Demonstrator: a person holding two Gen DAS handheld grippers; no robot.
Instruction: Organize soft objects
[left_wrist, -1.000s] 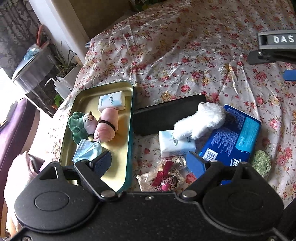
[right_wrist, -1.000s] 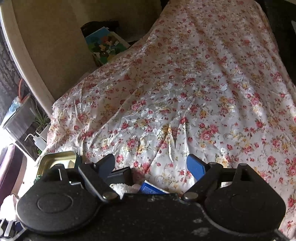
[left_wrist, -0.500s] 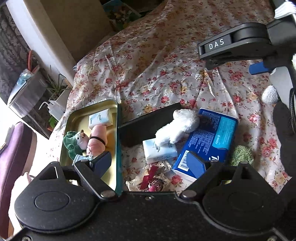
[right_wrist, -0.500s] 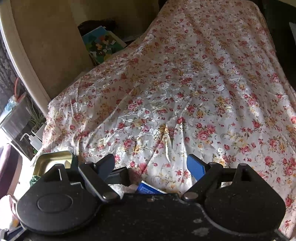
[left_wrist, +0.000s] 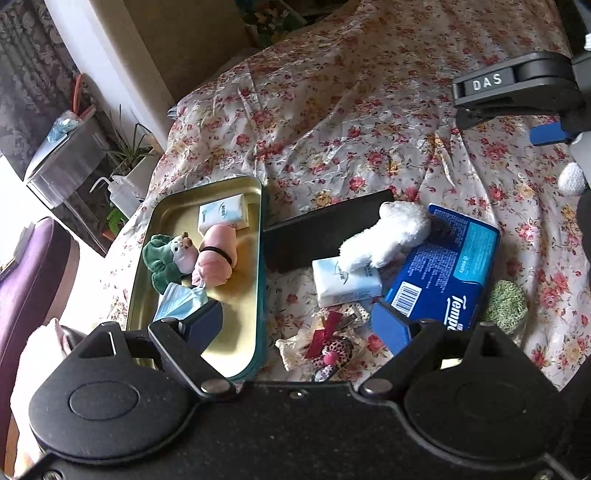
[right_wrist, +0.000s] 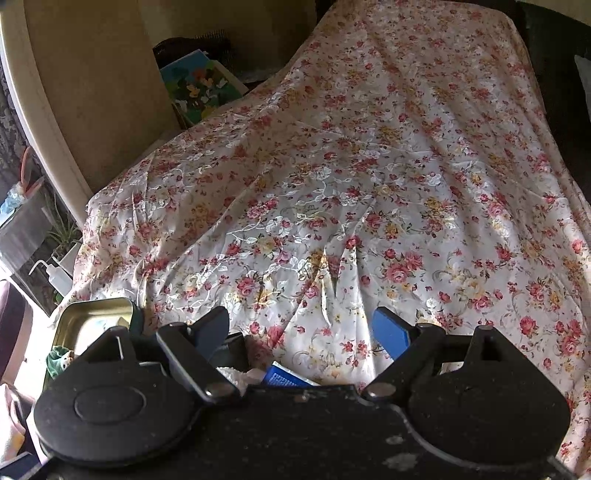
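A gold tin tray (left_wrist: 255, 236) lies on the floral bedspread and holds a tissue pack (left_wrist: 222, 213), a pink roll (left_wrist: 216, 258), a green plush (left_wrist: 164, 258) and a blue face mask (left_wrist: 179, 301). Right of it lie a black lid (left_wrist: 317, 234), a white plush (left_wrist: 384, 236), another tissue pack (left_wrist: 345, 282), a blue Tempo pack (left_wrist: 447, 273), a green knitted ball (left_wrist: 506, 301) and a leopard bow pouch (left_wrist: 328, 343). My left gripper (left_wrist: 295, 325) hovers open above the bow pouch. My right gripper (right_wrist: 303, 330) is open over bare bedspread, its body at upper right in the left wrist view.
The bed's left edge drops to a plant (left_wrist: 129, 147), a squeeze bottle (left_wrist: 120, 192) and a grey bin (left_wrist: 62, 151). A purple chair (left_wrist: 26, 280) stands at lower left. A picture book (right_wrist: 197, 86) leans by the headboard. Floral bedspread (right_wrist: 369, 166) stretches far ahead.
The left wrist view has pulled back and swung, so the tray and soft things sit more central and the right gripper's body shows at upper right. The right wrist view barely changed.
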